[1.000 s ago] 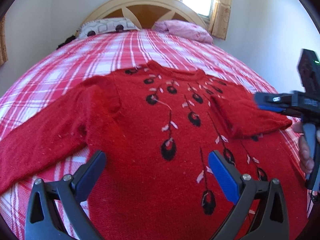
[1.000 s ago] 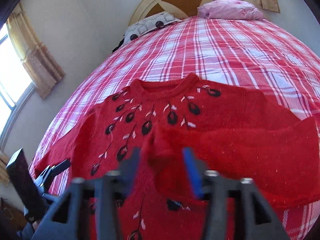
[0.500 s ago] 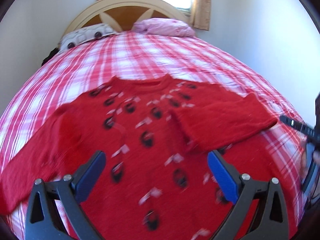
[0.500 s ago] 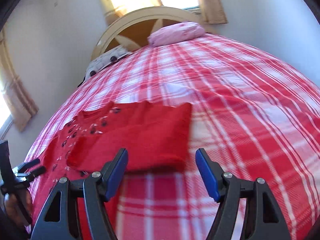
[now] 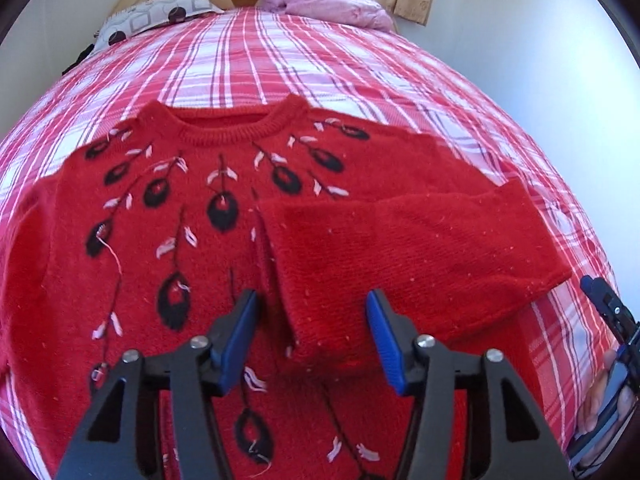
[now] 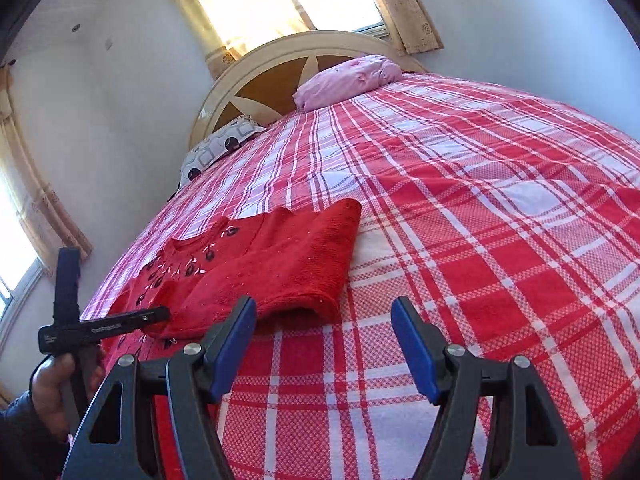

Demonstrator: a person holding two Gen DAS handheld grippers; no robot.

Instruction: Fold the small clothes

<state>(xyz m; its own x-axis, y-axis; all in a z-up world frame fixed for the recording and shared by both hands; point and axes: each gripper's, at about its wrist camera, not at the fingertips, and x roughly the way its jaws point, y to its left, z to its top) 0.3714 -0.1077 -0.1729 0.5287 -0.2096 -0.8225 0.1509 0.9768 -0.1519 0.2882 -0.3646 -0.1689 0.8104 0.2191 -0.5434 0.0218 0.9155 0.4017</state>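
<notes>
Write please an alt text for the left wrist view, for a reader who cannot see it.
A red sweater with black flower embroidery lies flat on a red plaid bed, one sleeve folded across its front. The left gripper hovers above the sleeve's cuff, jaws open and just narrowed.

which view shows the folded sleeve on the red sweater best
The left wrist view: the folded sleeve lies large and central across the sweater front, cuff edge clear. The right wrist view shows the sleeve small, low-angled and off to the left.

A pink pillow [image 5: 328, 4] and patterned pillow [image 5: 156, 14] lie against the headboard [image 6: 276, 80].
</notes>
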